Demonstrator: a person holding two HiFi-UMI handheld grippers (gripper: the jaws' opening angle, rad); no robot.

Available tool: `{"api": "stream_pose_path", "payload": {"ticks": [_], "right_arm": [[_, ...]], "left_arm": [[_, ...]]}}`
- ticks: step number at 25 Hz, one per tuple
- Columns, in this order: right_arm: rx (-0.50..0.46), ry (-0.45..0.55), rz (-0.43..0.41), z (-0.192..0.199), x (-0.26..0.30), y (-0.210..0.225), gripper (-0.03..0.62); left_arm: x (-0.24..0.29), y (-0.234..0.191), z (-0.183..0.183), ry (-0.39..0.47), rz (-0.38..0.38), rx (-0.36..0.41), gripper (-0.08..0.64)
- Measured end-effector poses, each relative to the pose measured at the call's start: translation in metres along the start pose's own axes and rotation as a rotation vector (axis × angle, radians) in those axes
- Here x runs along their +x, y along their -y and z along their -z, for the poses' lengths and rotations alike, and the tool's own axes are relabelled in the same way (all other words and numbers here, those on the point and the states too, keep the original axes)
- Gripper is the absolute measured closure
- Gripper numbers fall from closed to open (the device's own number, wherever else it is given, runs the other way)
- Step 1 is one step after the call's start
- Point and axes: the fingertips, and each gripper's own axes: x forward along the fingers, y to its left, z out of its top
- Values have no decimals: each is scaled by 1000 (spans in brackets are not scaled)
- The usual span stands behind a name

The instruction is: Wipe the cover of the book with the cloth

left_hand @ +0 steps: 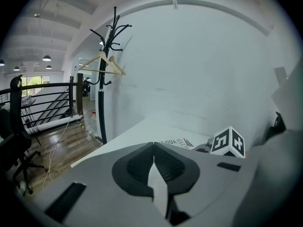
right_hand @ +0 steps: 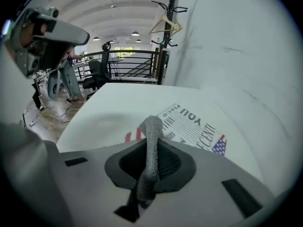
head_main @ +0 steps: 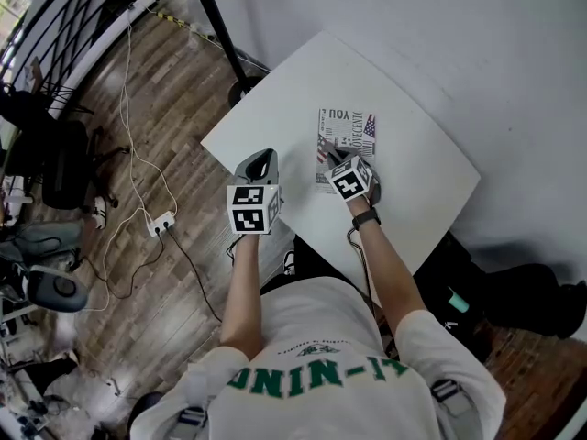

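The right gripper (right_hand: 151, 162), clamped on the cloth (right_hand: 152, 131), hung at the near end of the book (right_hand: 194, 126), perhaps touching it. The cover ran lengthwise ahead. The left gripper (left_hand: 154, 167), closed on nothing, was farther off.

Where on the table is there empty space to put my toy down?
The table is bare right of the book, and beyond it toward the far corner. It's crowded at the book's near end, where the right gripper holds the cloth. The left gripper hangs by the left edge.

White table (head_main: 275, 117); book (head_main: 347, 136) flat on it.
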Motion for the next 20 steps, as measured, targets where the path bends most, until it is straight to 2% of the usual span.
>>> {"api": "stream_pose_path", "payload": {"ticks": [3, 7, 9, 13, 15, 17, 20], "right_arm": [[63, -28, 78, 34, -17, 40, 551], [219, -16, 128, 70, -36, 79, 551], [229, -12, 134, 74, -38, 85, 551], [182, -40, 160, 71, -35, 85, 552], [194, -50, 145, 67, -33, 82, 554], [211, -14, 85, 50, -28, 70, 551], [135, 63, -26, 7, -20, 28, 551]], "left_arm": [[8, 10, 1, -1, 24, -1, 546], [17, 29, 1, -2, 66, 7, 546], [21, 37, 1, -5, 82, 13, 546], [23, 41, 1, -9, 87, 15, 546], [20, 37, 2, -7, 77, 12, 546], [16, 30, 3, -3, 62, 3, 546], [12, 20, 5, 0, 41, -23, 546]]}}
